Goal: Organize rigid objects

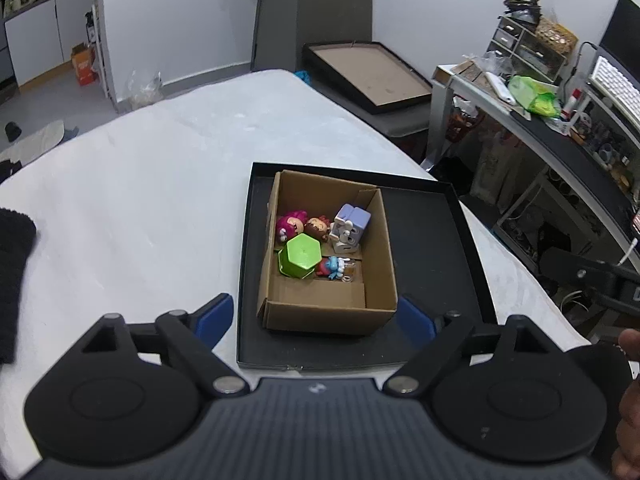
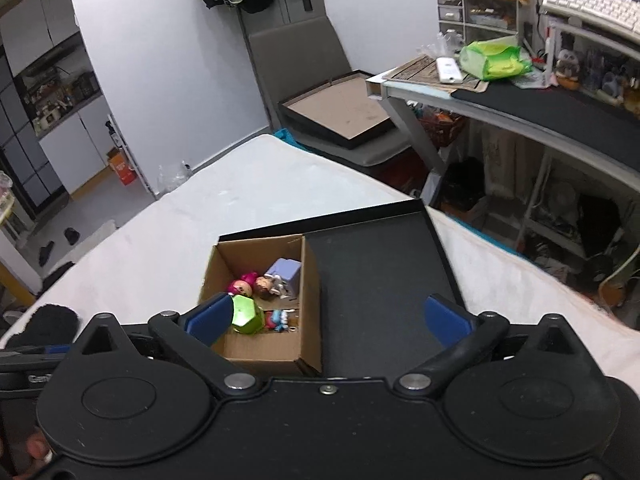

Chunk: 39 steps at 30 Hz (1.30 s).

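Five toys lie in your cardboard box (image 1: 328, 312): a green hexagonal pot (image 1: 301, 255), a pink-haired doll (image 1: 291, 225), a brown-haired doll (image 1: 318, 227), a lilac block figure (image 1: 350, 228) and a small blue figure (image 1: 334, 268). It sits at the left of the black tray (image 1: 432, 240). Your left gripper (image 1: 316, 322) and right gripper (image 2: 328, 320) are both spread wide, holding nothing.
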Available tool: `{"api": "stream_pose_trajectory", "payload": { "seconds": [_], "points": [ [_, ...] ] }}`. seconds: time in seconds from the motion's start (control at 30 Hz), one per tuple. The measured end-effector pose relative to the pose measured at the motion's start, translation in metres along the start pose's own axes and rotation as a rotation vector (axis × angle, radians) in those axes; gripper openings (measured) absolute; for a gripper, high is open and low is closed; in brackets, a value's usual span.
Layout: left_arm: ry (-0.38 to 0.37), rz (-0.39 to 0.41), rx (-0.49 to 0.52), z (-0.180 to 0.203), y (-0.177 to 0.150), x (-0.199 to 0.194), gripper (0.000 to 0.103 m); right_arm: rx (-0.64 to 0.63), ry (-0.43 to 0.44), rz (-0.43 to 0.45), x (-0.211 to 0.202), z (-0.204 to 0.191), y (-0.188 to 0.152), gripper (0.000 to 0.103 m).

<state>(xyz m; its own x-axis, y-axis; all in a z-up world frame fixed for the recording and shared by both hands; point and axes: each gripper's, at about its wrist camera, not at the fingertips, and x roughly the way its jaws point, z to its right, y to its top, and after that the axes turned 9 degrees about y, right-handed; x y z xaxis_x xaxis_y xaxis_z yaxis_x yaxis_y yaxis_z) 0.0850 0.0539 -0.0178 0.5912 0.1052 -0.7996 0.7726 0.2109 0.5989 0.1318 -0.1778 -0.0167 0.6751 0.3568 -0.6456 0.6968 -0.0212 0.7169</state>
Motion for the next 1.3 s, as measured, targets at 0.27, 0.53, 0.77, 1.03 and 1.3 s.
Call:
{"api": "stream_pose_trajectory", "payload": {
  "seconds": [0.27, 0.53, 0.77, 1.03, 1.3],
  "points": [
    [-0.011, 0.023, 0.013, -0.003, -0.009, -0.021, 0.096, -0.027, -0.05, -0.013, -0.018, -0.002, -0.016, 0.103],
    [-0.017, 0.055, 0.008, -0.003, -0.023, -0.04, 0.096, -0.084, -0.095, -0.003, -0.033, -0.013, -0.026, 0.103],
    [-0.001, 0.059, 0.031, -0.001, -0.034, -0.046, 0.096, -0.074, -0.078, 0.002, -0.041, -0.016, -0.033, 0.103],
    [-0.001, 0.057, 0.025, -0.001, -0.042, -0.05, 0.096, -0.092, -0.085, 0.014, -0.048, -0.019, -0.036, 0.103],
    [-0.004, 0.061, 0.029, -0.001, -0.045, -0.053, 0.096, -0.084, -0.075, 0.016, -0.051, -0.016, -0.039, 0.103]
  ]
}}
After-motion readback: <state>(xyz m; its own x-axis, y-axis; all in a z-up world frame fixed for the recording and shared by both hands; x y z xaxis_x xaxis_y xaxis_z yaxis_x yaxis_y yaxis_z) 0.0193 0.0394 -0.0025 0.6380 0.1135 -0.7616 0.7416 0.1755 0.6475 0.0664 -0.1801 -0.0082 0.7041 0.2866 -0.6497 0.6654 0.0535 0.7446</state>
